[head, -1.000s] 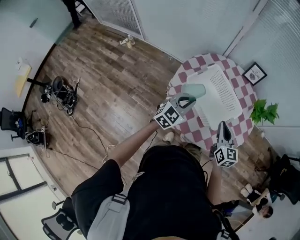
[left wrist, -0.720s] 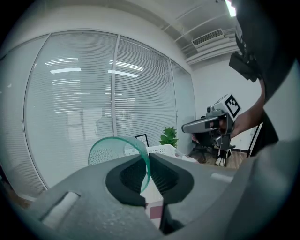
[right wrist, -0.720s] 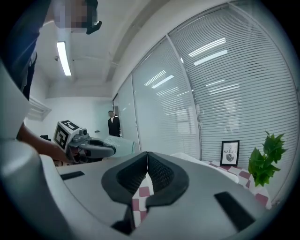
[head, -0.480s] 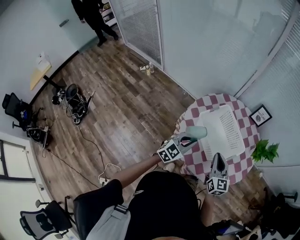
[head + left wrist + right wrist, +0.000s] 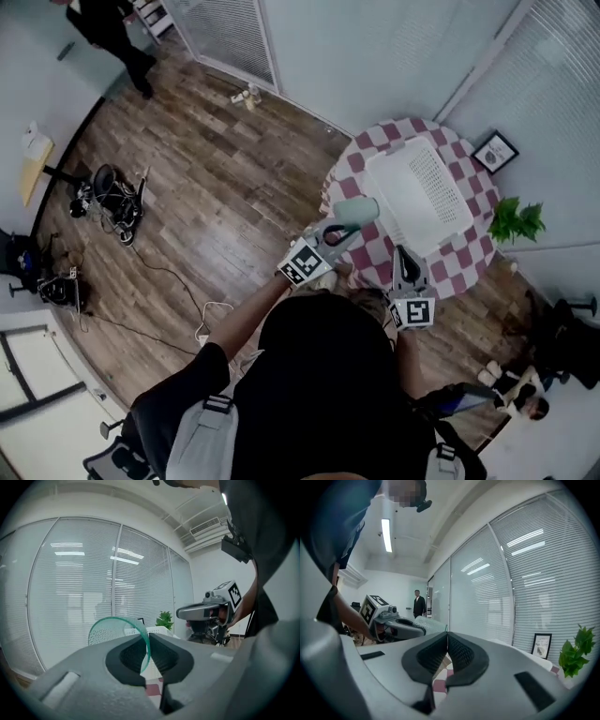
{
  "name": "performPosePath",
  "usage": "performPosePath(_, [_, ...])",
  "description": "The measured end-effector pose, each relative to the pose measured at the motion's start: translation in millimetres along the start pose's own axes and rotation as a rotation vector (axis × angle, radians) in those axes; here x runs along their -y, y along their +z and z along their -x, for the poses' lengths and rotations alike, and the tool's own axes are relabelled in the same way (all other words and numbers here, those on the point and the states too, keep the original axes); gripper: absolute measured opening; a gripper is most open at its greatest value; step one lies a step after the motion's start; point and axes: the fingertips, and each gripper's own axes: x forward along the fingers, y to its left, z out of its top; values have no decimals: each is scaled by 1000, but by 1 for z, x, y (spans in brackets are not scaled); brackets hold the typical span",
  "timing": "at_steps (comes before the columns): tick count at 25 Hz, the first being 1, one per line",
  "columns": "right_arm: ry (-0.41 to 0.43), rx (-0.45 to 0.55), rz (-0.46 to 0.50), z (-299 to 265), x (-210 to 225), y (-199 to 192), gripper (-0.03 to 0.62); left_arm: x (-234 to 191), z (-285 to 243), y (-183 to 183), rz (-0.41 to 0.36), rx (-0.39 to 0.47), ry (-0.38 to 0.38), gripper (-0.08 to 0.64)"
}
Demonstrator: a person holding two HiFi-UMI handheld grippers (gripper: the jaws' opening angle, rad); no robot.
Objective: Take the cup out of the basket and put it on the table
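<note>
Cup (image 5: 356, 210): pale green, translucent, tipped on side, rim wall pinched in left tongs (image 5: 343, 228), held above table (image 5: 349, 165) edge. Basket (image 5: 419, 190): white, perforated, rectangular, on round pink-white checked table, just beside cup.

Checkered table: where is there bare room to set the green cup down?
Bare cloth runs along the table rim left of the white basket, below the held cup, and along the near rim by the right gripper. The basket crowds the middle.

Potted plant (image 5: 511, 221), framed picture (image 5: 494, 151) (near the plant), floor cables (image 5: 117, 192)
</note>
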Motion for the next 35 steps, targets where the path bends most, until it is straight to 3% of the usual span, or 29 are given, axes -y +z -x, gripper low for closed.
performPosePath(8, [22,-14,-8,10,-3,-26,11,14,-6,-11,-14,45,-24,21])
performPosePath(13, [39,-50,-23,16,-4,-42,10,24,-8,-24,-1,36,-5,21])
performPosePath(25, [18,-141,-60,44,-10,-79,9,74,-16,-57,9,-18,-56,21])
performPosePath(35, [21,-156,-39,24,-8,-81,9,60,-16,-61,22,-18,-60,21])
